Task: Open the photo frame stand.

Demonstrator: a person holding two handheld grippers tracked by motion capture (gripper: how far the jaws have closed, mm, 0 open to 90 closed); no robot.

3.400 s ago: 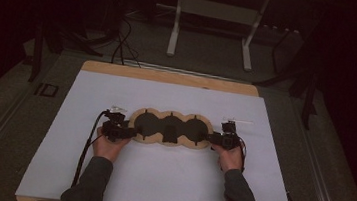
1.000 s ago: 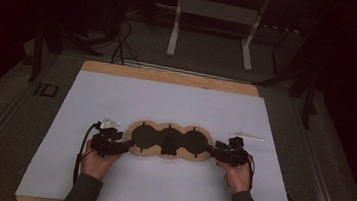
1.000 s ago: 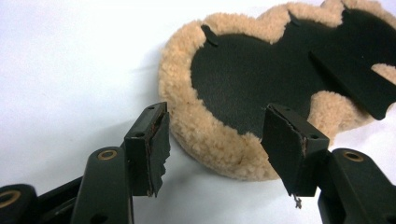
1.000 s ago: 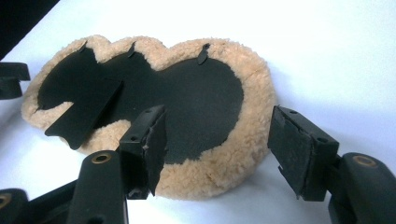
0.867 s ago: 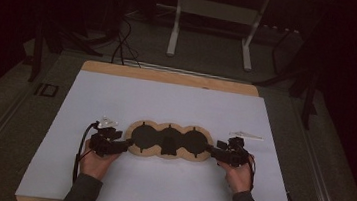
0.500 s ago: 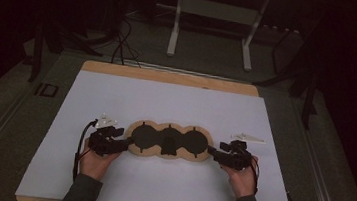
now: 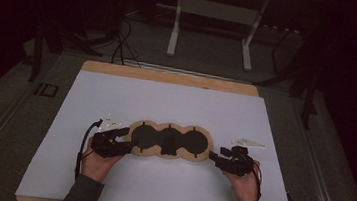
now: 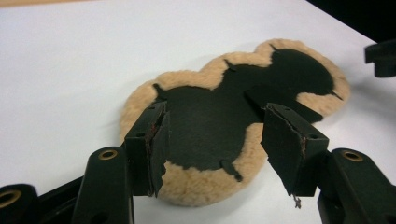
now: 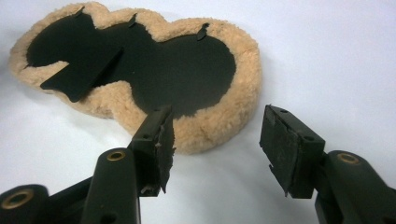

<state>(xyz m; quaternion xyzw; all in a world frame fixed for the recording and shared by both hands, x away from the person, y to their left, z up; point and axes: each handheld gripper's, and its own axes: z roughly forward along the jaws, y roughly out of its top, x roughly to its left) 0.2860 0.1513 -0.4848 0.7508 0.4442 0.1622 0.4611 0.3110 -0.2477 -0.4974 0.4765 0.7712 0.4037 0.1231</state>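
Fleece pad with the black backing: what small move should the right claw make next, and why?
Probably ease the right claw forward onto the fleece pad's near edge. Its jaws have just been closing with nothing between them, short of the pad, while the left claw already straddles the other end.

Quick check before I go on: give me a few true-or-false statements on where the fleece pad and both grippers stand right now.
1. The fleece pad lies flat on the white table. True.
2. The right gripper clamps the pad's end. False: its jaws have just been closing, yet stand apart, short of the pad.
3. The left gripper has its jaws open on either side of the pad's near end. True.
4. The pad's fleece is blue. False: tan fleece around a black middle.
5. The pad is folded in half. False: it lies spread out, three lobes in a row.
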